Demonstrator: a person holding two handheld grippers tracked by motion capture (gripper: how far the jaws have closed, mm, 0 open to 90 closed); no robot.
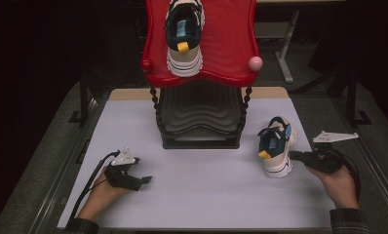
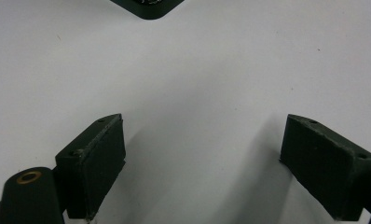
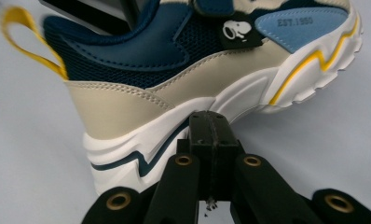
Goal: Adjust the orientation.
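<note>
Light fell from above on the pale table (image 1: 202,195), while the surrounding room stayed dark. Soft shadows spread beneath the left gripper's pads (image 2: 97,158). The shoe's yellow heel loop (image 3: 20,32) was blurred.

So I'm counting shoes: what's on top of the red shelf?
One shoe sits on the red shelf, heel toward the camera. Its toe runs past the picture's top edge, and the shelf's far end is cut off there too.

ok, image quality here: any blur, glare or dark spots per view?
High view: table evenly lit, surroundings near black. Left gripper view: sharp, soft shadows beside both pads. Right gripper view: shoe crisp, its yellow heel loop blurred, no glare.
</note>
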